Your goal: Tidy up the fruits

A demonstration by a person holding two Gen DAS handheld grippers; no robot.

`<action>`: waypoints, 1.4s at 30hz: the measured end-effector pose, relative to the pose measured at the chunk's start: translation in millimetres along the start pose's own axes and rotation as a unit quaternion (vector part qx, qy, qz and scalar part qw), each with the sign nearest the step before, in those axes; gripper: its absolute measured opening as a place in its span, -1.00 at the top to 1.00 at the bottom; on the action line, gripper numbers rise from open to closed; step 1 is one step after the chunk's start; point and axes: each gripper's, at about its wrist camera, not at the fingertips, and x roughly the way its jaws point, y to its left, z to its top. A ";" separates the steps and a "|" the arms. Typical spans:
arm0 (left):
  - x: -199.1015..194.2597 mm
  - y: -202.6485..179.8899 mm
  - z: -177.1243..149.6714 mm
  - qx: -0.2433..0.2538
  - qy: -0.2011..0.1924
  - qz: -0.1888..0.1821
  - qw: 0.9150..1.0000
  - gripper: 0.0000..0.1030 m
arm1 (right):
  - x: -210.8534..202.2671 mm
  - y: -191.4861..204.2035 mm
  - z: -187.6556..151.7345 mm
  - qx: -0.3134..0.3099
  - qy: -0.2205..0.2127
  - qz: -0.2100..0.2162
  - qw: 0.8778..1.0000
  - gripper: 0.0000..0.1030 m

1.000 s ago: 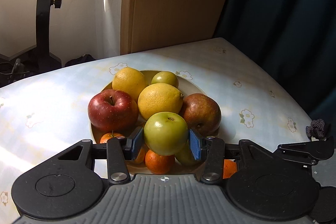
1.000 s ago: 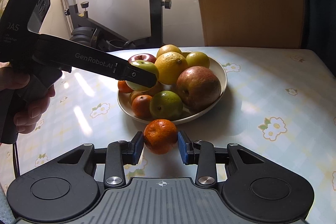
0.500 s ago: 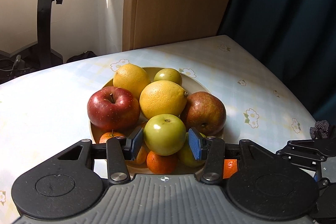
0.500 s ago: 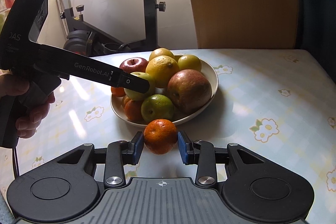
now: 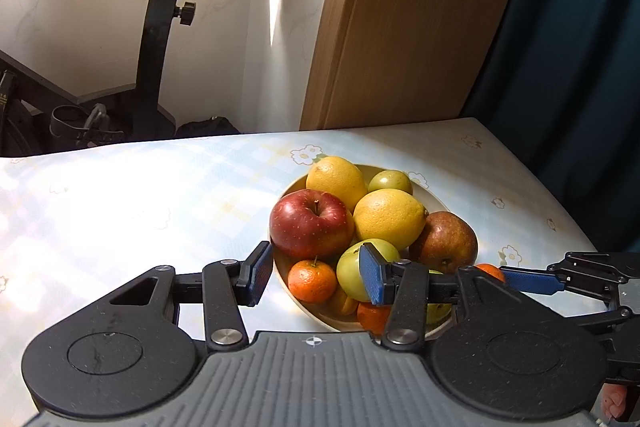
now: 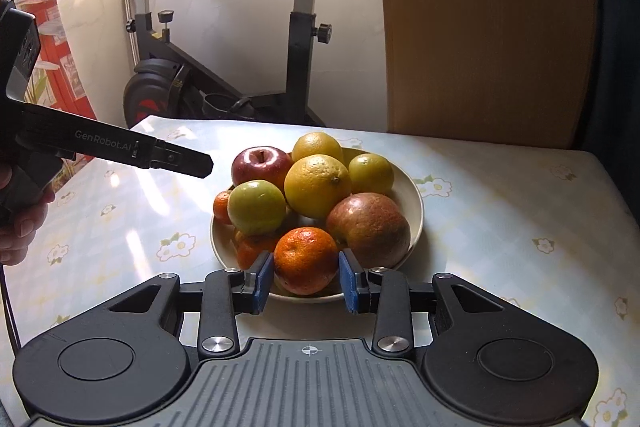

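The right gripper (image 6: 306, 277) holds a mandarin (image 6: 306, 259) between its blue pads, jaws closed on it, at the near rim of the cream bowl (image 6: 414, 199) on the flower-patterned table (image 6: 520, 211). The left gripper (image 5: 316, 273) hangs with its jaws spread wide and holding nothing, just left of the bowl (image 5: 434, 201), its right pad in front of a green apple (image 5: 352, 273). The bowl is heaped with a red apple (image 5: 312, 223), two yellow citrus fruits, a russet apple (image 5: 444, 243) and small mandarins; an exercise bike (image 6: 304, 39) stands behind the table.
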 end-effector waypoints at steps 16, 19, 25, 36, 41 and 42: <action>-23.7 11.3 -4.4 -0.014 -0.023 0.038 0.999 -0.28 | 36.7 11.5 23.5 -0.035 0.021 -0.019 0.999 0.36; -26.3 9.8 -4.6 -0.010 -0.027 0.041 0.999 -0.31 | 34.4 13.8 24.5 -0.037 0.021 -0.024 0.999 0.35; -37.6 6.6 -3.8 -0.009 -0.038 0.049 0.998 -0.44 | 26.8 17.4 25.6 -0.035 0.018 -0.034 0.999 0.27; -67.9 -0.4 2.0 -0.006 -0.060 0.073 0.996 -0.69 | -2.9 21.4 31.7 -0.016 -0.004 -0.047 0.999 -0.52; -83.5 -4.4 3.2 -0.007 -0.070 0.078 0.994 -0.70 | -18.7 21.2 35.1 0.005 -0.019 -0.052 0.998 -0.98; -86.7 -5.5 3.5 -0.006 -0.074 0.075 0.994 -0.70 | -22.5 21.4 36.1 0.008 -0.021 -0.052 0.998 -0.99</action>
